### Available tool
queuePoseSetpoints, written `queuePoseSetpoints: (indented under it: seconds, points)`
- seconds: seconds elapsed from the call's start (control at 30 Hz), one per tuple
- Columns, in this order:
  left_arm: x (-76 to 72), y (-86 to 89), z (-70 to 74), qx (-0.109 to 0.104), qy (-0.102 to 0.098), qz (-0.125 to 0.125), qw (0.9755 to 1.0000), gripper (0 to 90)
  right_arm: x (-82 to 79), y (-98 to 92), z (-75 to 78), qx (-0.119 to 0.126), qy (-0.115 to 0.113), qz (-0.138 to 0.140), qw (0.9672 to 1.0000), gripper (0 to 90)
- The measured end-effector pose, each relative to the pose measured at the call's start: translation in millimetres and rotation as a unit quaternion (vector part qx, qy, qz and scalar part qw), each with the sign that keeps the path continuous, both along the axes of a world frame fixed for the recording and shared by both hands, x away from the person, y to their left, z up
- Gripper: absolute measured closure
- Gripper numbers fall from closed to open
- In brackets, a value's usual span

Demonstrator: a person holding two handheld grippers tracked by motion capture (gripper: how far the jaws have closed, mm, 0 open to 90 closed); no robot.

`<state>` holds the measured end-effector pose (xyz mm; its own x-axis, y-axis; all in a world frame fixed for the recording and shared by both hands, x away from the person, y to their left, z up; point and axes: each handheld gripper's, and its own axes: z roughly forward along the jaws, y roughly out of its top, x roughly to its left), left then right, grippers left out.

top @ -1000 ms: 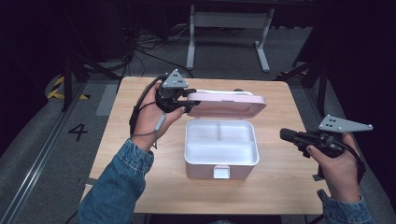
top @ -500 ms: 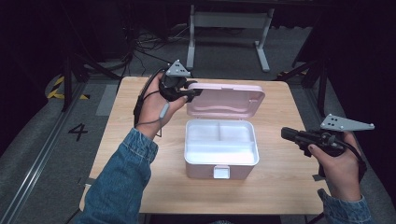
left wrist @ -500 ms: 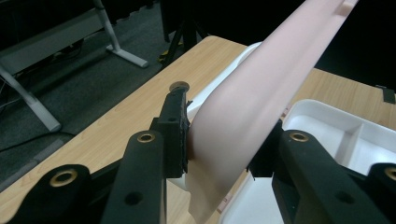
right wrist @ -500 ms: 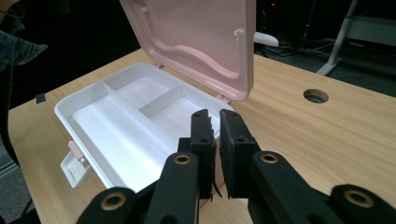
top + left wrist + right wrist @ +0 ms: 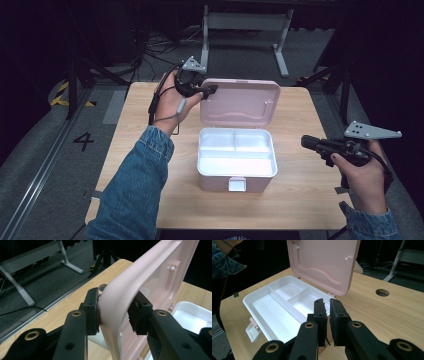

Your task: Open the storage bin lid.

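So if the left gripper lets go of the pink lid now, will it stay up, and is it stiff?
The pink lid looks like stiff moulded plastic: it keeps its shape between the pads of the left gripper. It stands roughly upright on its hinges, so it might stay, but it could also fall either way. The box seems light and may shift if the lid drops.

The wooden table [image 5: 150, 150] carries the pink plastic box [image 5: 237, 159] at its centre, latch at six o'clock. The pink lid [image 5: 240, 102] stands upright at the box's twelve o'clock. The left gripper [image 5: 206, 90] sits at the lid's nine o'clock edge; the right gripper [image 5: 312, 143] hangs at the box's three o'clock, well apart.
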<state>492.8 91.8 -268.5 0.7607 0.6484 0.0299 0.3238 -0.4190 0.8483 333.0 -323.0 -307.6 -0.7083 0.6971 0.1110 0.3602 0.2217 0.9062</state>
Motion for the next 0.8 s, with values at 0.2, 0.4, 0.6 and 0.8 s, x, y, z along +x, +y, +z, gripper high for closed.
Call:
queuePoseSetpoints:
  seconds: [0.2,0.4,0.6,0.8]
  points:
    - [11.9,-2.2,-4.2,-0.001,0.013,0.011,0.9999,61.6,0.9,-5.2,-0.1,0.005,0.001,-0.001,1.0000,84.6]
    - [23.7,-2.6,-10.3,-0.020,0.029,0.020,0.9992,59.8,1.3,-7.5,0.1,0.007,0.000,-0.003,1.0000,84.1]
    - [33.5,-3.8,-18.0,-0.028,0.035,0.025,0.9987,56.9,2.5,-8.4,-0.9,0.007,0.002,-0.005,1.0000,83.7]
    - [40.1,-7.7,-24.3,-0.022,0.037,0.033,0.9985,51.9,4.4,-7.4,-3.1,0.006,0.008,-0.004,0.9999,82.9]
